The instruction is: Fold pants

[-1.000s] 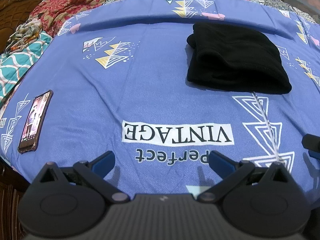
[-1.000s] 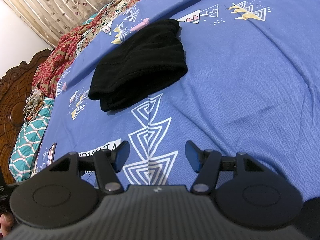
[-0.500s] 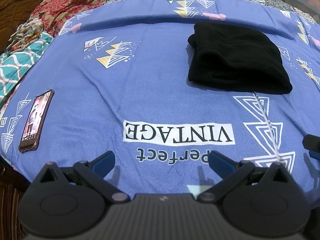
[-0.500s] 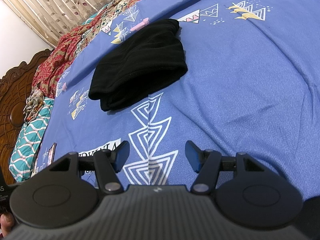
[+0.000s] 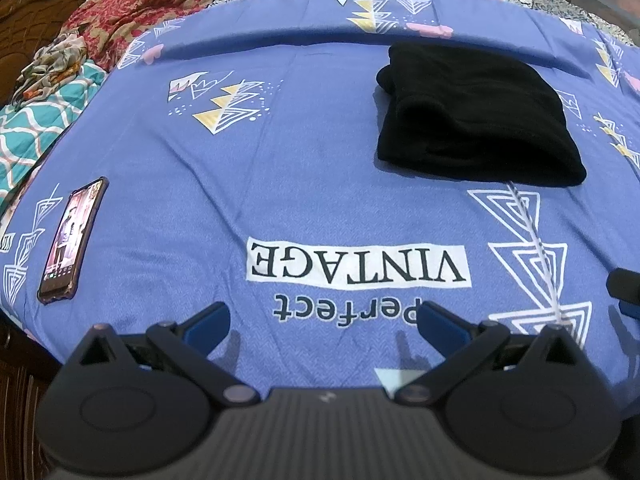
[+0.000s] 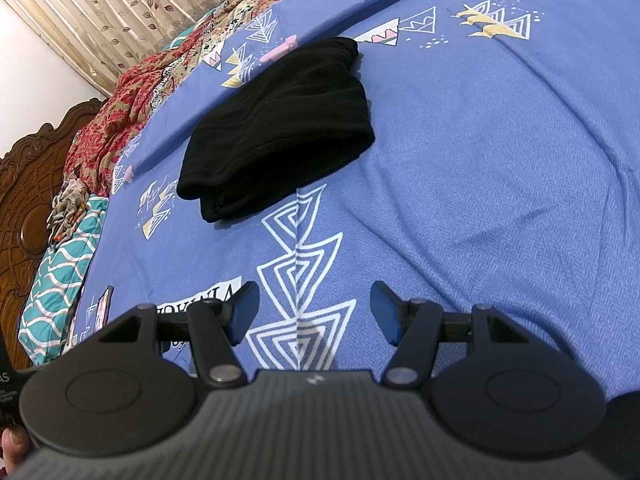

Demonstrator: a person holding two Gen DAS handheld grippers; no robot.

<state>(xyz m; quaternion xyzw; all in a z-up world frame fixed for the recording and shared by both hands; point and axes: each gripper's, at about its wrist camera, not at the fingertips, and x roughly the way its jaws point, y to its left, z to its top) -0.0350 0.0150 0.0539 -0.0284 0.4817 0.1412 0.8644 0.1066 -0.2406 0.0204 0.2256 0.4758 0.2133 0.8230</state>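
Both wrist cameras look steeply down across the bed (image 5: 280,160), sharing the folded pants (image 5: 472,116) (image 6: 280,128) and phone (image 5: 72,236).

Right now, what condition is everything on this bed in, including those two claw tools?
Black pants: folded into a compact bundle, lying on the blue bedsheet.
Phone: lying flat, screen lit.
Left gripper: open, empty.
Right gripper: open, empty.

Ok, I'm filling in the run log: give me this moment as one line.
black pants: folded on blue bedsheet | left hand-held gripper: open, empty | right hand-held gripper: open, empty | phone: bed edge
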